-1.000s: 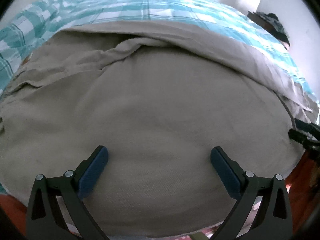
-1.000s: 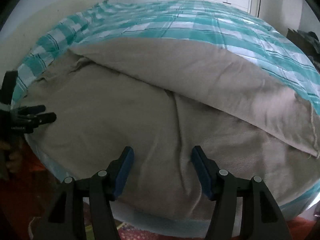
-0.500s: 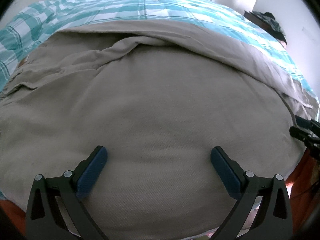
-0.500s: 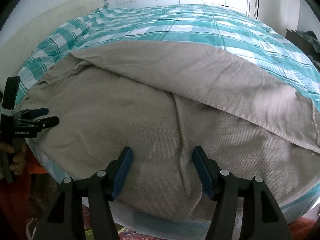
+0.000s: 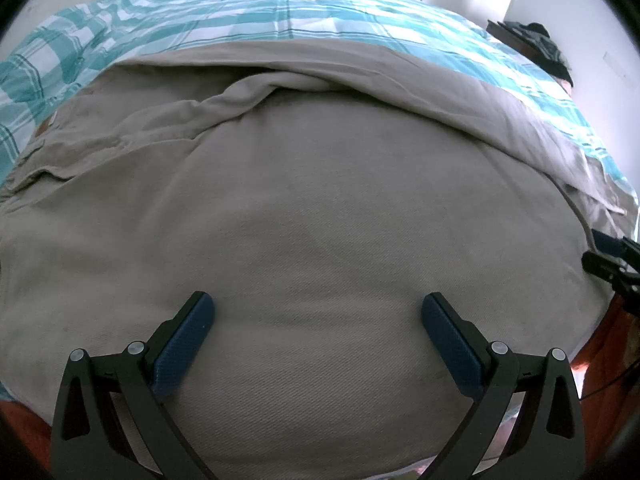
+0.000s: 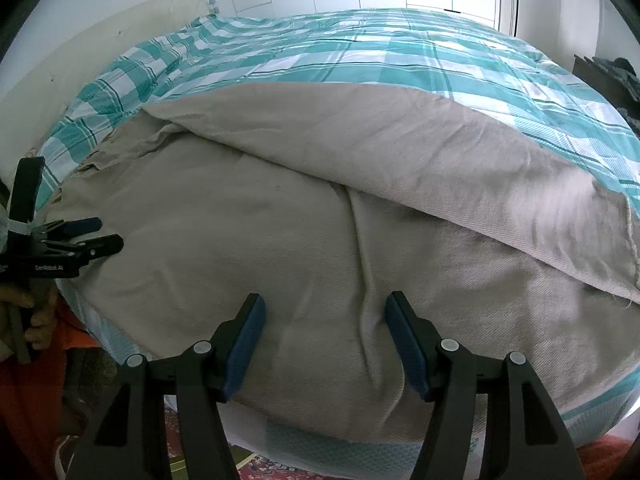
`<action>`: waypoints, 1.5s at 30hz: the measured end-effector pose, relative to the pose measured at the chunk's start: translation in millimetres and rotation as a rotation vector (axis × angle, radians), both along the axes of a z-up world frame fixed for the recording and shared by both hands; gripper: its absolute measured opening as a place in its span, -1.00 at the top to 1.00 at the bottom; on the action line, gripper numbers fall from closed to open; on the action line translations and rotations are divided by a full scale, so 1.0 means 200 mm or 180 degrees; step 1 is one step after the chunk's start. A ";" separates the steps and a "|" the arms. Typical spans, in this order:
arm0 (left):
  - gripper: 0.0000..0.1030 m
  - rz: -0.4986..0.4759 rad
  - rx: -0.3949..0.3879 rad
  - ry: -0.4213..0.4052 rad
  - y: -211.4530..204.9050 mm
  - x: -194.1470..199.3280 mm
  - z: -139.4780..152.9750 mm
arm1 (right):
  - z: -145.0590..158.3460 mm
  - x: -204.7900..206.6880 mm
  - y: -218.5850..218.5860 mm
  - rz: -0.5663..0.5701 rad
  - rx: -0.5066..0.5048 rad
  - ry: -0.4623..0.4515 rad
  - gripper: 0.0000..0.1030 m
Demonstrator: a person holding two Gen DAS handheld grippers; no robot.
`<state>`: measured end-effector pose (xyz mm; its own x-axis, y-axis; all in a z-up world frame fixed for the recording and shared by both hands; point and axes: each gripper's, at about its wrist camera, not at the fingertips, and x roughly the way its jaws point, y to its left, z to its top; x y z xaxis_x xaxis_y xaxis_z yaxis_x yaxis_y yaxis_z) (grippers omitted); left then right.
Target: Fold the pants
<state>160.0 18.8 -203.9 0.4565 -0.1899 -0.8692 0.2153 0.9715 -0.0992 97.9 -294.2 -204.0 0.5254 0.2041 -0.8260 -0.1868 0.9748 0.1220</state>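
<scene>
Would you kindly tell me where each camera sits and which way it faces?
Left wrist: on the left gripper, angled down over the beige pants; its own open fingers show, the right gripper at the right edge.
Right wrist: on the right gripper, angled down likewise; a hand holds the left gripper at left.
Shared: pants, checked bedspread.

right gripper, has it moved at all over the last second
No. The right gripper hovers open over the same crease in the pants, near the bed edge, just as before.
</scene>
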 end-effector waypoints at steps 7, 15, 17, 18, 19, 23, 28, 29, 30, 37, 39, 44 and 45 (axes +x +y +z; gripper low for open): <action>-0.99 0.0000 0.0000 0.0001 0.00 0.00 0.00 | 0.00 0.00 0.00 -0.0003 0.0012 -0.0002 -0.23; -0.99 0.0001 0.0001 -0.0002 0.00 0.00 0.00 | 0.00 0.00 0.00 -0.0005 0.0006 -0.0005 -0.24; -0.99 0.0002 -0.0001 -0.0004 0.00 0.00 0.00 | 0.00 0.00 0.00 -0.0004 0.0007 -0.0006 -0.24; -0.99 0.0003 -0.0005 -0.0006 0.00 0.00 0.00 | 0.00 0.00 0.00 -0.0003 0.0004 -0.0007 -0.24; -0.99 0.0005 -0.0011 -0.0012 0.00 0.00 0.00 | 0.01 0.00 0.00 -0.0002 -0.0001 -0.0008 -0.25; -0.99 0.0021 -0.0096 0.0012 0.02 0.00 0.02 | 0.03 -0.01 -0.01 -0.0034 0.0067 0.0001 -0.29; -0.98 0.0210 -0.0298 -0.0235 0.14 -0.02 0.16 | 0.14 -0.07 -0.18 -0.0402 0.0563 -0.0163 -0.29; -0.98 0.0265 -0.0308 -0.0272 0.16 -0.02 0.18 | 0.16 -0.08 -0.23 -0.0516 0.0646 -0.0222 -0.29; -0.98 0.0337 -0.0310 -0.0274 0.19 0.00 0.18 | 0.18 -0.10 -0.30 -0.0686 0.0766 -0.0284 -0.29; -0.99 0.0470 -0.0024 0.0023 0.20 0.08 0.00 | 0.14 -0.07 -0.56 -0.1211 0.1380 -0.0117 -0.29; -0.99 0.0465 -0.0004 0.0005 0.19 0.07 -0.01 | 0.12 -0.01 -0.61 -0.1359 0.1536 -0.0011 -0.29; -0.99 0.0458 -0.0030 -0.0003 0.19 0.07 -0.01 | 0.00 0.13 -0.86 -0.2152 0.1987 0.0376 -0.21; -0.99 0.0461 -0.0026 -0.0008 0.20 0.08 -0.01 | -0.01 0.15 -0.90 -0.2318 0.2056 0.0369 -0.21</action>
